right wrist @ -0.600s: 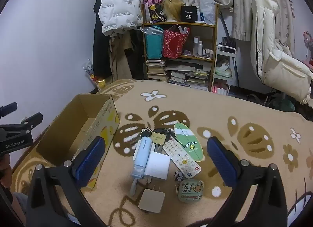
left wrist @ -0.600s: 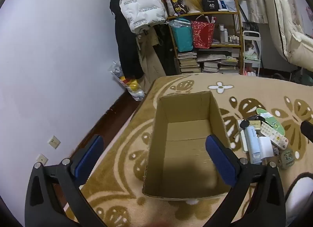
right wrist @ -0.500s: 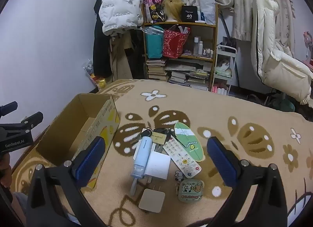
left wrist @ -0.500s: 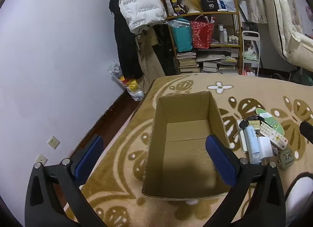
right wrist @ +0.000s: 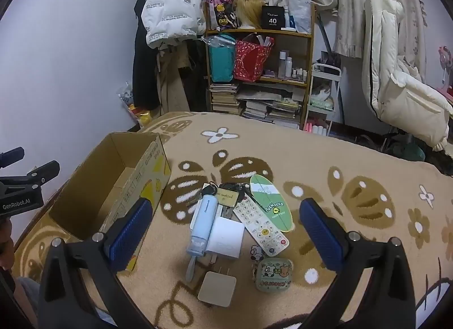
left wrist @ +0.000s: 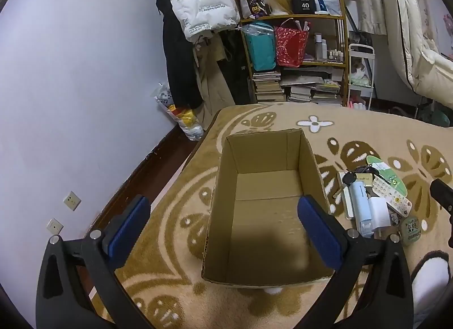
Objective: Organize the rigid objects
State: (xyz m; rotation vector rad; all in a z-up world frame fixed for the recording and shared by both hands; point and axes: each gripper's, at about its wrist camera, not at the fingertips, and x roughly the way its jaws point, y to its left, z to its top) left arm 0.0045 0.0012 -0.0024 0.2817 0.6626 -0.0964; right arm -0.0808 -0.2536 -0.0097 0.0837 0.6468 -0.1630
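An open, empty cardboard box (left wrist: 266, 204) sits on the patterned carpet; it also shows at the left in the right wrist view (right wrist: 113, 184). My left gripper (left wrist: 223, 215) is open and empty above the box's near end. My right gripper (right wrist: 223, 218) is open and empty above a cluster of small items: a light blue bottle (right wrist: 203, 222), a white box (right wrist: 226, 237), a white remote (right wrist: 260, 221), a green oval card (right wrist: 270, 204), keys with a tag (right wrist: 223, 191), a beige plug adapter (right wrist: 216, 289) and a green cartoon tin (right wrist: 273, 273).
A cluttered bookshelf (right wrist: 260, 74) with bags and books stands at the back, with hanging coats (right wrist: 170, 17) to its left. A white wall (left wrist: 70, 74) and bare floor strip (left wrist: 147, 176) lie left of the carpet. White bedding (right wrist: 402, 85) is at right.
Both views have barely shifted; both grippers stay open and no object has moved.
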